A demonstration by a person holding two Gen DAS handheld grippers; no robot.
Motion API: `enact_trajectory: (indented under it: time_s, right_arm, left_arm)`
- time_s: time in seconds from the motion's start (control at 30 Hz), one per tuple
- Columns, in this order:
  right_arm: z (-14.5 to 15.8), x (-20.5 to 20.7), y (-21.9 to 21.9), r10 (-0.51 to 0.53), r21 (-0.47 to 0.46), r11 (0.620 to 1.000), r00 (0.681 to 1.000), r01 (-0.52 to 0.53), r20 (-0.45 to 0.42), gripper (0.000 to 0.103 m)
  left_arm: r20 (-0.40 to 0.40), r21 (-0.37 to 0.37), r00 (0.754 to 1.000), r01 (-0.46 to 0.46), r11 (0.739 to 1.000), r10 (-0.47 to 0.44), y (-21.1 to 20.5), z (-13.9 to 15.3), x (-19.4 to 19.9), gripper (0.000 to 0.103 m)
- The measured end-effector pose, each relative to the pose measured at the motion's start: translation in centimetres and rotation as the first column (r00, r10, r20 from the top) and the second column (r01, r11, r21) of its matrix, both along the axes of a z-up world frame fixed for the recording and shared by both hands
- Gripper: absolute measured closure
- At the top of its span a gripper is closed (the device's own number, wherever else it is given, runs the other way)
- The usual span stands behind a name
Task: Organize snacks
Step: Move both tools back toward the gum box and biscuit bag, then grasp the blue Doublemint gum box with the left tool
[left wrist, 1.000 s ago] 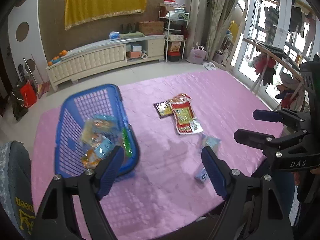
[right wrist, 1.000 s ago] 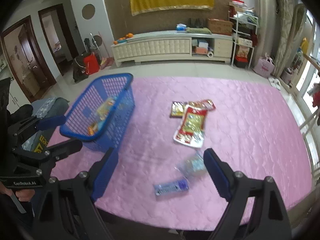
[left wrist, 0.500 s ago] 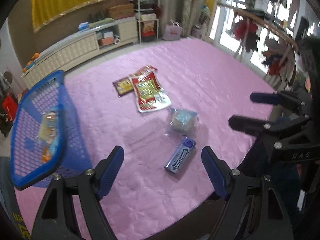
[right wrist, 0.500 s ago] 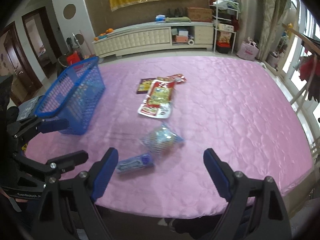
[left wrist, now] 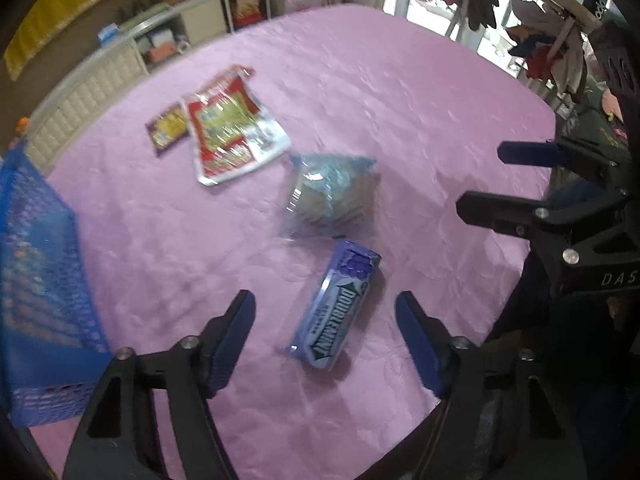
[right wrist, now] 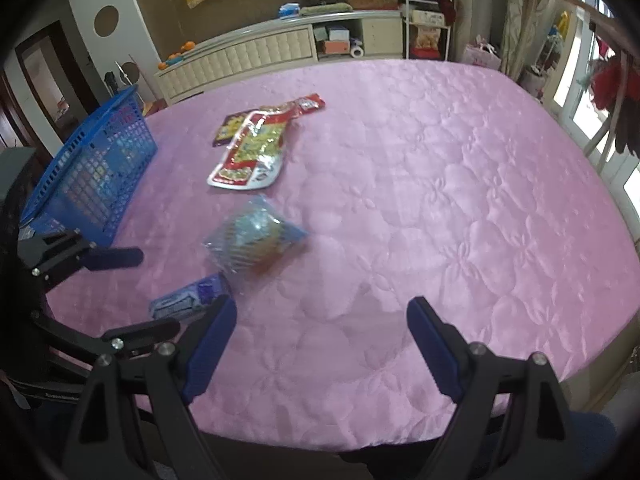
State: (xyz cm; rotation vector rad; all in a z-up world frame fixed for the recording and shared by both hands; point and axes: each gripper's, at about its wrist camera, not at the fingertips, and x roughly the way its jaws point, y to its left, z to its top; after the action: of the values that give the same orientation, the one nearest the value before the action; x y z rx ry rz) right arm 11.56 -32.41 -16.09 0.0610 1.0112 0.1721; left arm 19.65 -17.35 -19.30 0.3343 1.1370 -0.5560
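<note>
A blue Doublemint gum pack (left wrist: 336, 308) lies near the front edge of the pink quilted table (right wrist: 440, 200). My left gripper (left wrist: 324, 300) hangs over the pack, jaws closing. The pack sits between the fingers and neither pad touches it. Just beyond it lies a clear bag of blue-wrapped snacks (left wrist: 332, 196), then a red and silver packet (left wrist: 232, 136) and a small purple packet (left wrist: 166, 132). My right gripper (right wrist: 322, 304) stands open over bare cloth, right of the gum pack (right wrist: 188, 300) and the clear bag (right wrist: 256, 240). A blue mesh basket (right wrist: 92, 176) holding snacks stands at the left.
The table's near edge runs just under both grippers. A long cream cabinet (right wrist: 260, 52) and a wire shelf (right wrist: 428, 20) stand beyond the far side. A rack of hanging clothes (left wrist: 520, 20) is off the right side. My right gripper (left wrist: 480, 178) shows at the right of the left wrist view.
Both grippers have come down toward the table. The left wrist view has swung from the basket to the gum pack, and the left jaws have narrowed. The right jaws keep their width.
</note>
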Motion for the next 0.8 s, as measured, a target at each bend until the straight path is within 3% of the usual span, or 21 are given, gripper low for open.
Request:
enact_trajectory:
  time_s: [0.1, 0.33, 0.5, 0.8]
  right_arm:
    - [-0.5, 0.4, -0.5, -0.014, 0.016, 1.000, 1.000, 0.014, -0.012, 0.013]
    - [-1.4, 0.8, -0.9, -0.022, 0.035, 0.999, 0.999, 0.024, -0.040, 0.013]
    - [-1.4, 0.8, -0.9, -0.025, 0.030, 0.999, 0.998, 0.027, -0.050, 0.013]
    - [-0.8, 1.0, 0.1, -0.008, -0.012, 1.000, 0.999, 0.007, -0.042, 0.013]
  left_arm:
    - [-0.044, 0.010, 0.999, 0.008, 1.000, -0.007, -0.3, -1.3, 0.7, 0.051]
    - [-0.091, 0.012, 0.996, 0.025, 1.000, -0.024, -1.3, -2.7, 1.3, 0.064]
    - [-0.081, 0.019, 0.997, 0.019, 1.000, -0.018, -2.0, -2.7, 1.2, 0.069]
    - [-0.065, -0.046, 0.996, -0.065, 0.997, 0.062, -0.3, -1.9, 1.0, 0.074]
